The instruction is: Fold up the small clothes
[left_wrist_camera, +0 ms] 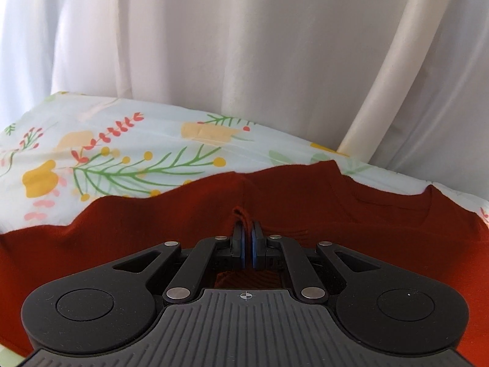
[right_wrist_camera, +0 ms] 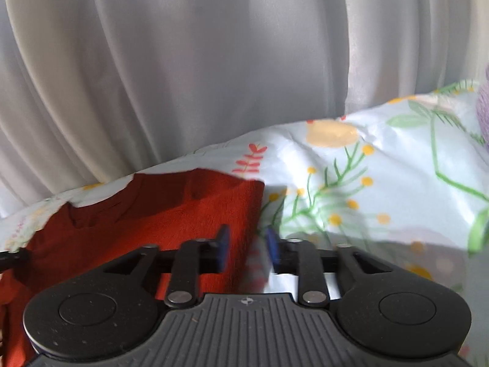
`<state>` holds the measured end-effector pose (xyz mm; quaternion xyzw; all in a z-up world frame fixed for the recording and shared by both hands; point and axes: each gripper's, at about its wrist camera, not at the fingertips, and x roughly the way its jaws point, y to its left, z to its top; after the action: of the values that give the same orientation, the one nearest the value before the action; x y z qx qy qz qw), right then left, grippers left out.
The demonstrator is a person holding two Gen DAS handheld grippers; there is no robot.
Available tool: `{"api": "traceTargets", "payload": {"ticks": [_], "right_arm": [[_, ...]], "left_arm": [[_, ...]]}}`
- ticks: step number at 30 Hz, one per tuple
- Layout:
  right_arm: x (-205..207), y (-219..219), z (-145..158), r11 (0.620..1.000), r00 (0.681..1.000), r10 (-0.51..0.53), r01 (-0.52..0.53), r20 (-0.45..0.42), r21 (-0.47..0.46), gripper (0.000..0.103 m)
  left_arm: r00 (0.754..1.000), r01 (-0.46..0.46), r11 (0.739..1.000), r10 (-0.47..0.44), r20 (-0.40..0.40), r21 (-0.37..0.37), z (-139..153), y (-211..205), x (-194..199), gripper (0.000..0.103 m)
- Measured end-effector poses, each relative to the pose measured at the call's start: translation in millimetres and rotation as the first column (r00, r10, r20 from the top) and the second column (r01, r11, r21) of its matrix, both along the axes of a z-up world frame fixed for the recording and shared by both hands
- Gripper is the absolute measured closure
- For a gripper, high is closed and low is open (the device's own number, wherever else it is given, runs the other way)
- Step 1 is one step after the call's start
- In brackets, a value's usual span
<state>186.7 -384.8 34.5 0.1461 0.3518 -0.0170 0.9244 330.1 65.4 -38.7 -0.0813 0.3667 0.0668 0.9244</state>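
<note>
White curtain [left_wrist_camera: 244, 46] hanging in folds behind; floral sheet [left_wrist_camera: 122, 153] spread below as the working surface, light blue with yellow blooms and green sprigs.

From the left wrist: rust-red garment [left_wrist_camera: 305, 202] lying across the sheet, far edge wavy, neckline notch toward the right; left gripper [left_wrist_camera: 246, 234] pinched tight on a small raised ridge of that red cloth, blue pads nearly meeting with fabric caught between; probably held so to anchor or lift one side for a fold.

From the right wrist: same rust-red garment [right_wrist_camera: 171, 208] seen on the left half, its straight right edge running down toward the fingers; right gripper [right_wrist_camera: 247, 241] spread apart, straddling that edge, one blue pad over red cloth, the other over the floral sheet [right_wrist_camera: 382, 168]; somewhat blurred, so contact with the cloth not certain; likely positioned to bite the edge; nothing held yet. Pale purple object [right_wrist_camera: 483, 110] at the far right border, too cropped to identify.
</note>
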Motion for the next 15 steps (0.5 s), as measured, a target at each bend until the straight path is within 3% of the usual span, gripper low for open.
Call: {"api": "traceTargets", "payload": {"ticks": [4,7,8,10,12,15], "right_arm": [[-33.1,22.0,-15.7,0.986,0.988,0.140,-0.145,-0.060,-0.083,0.055],[-39.9,43.5,-21.4,0.955,0.984,0.174,-0.177,-0.035,-0.236,0.055],[-36.7,50.7,-22.6,0.944,0.984,0.176,-0.180,-0.038,-0.275,0.057],[-31.7,60.7,-25.5,0.931,0.978,0.204,-0.207,-0.040,-0.301,0.080],[-30.8,68.8,-26.8,0.912,0.980,0.198,-0.195,-0.028,-0.360,0.089],[-34.6,64.2,-26.9,0.910,0.992,0.124,-0.112,0.003,-0.398,0.091]], "left_arm": [[1.000,0.007,1.000,-0.007,0.006,-0.010,7.8,-3.6,0.7,0.097],[1.000,0.006,1.000,-0.006,0.007,-0.025,10.2,-5.3,0.6,0.097],[1.000,0.004,0.999,-0.004,0.006,-0.033,10.7,-5.2,0.0,0.097],[1.000,0.001,0.999,0.000,0.008,-0.044,11.9,-4.4,-1.5,0.097],[1.000,0.009,0.999,-0.008,0.008,-0.040,11.2,-3.9,-2.8,0.097],[1.000,0.005,0.999,-0.005,-0.025,-0.040,0.1,-4.3,-1.2,0.097]]}}
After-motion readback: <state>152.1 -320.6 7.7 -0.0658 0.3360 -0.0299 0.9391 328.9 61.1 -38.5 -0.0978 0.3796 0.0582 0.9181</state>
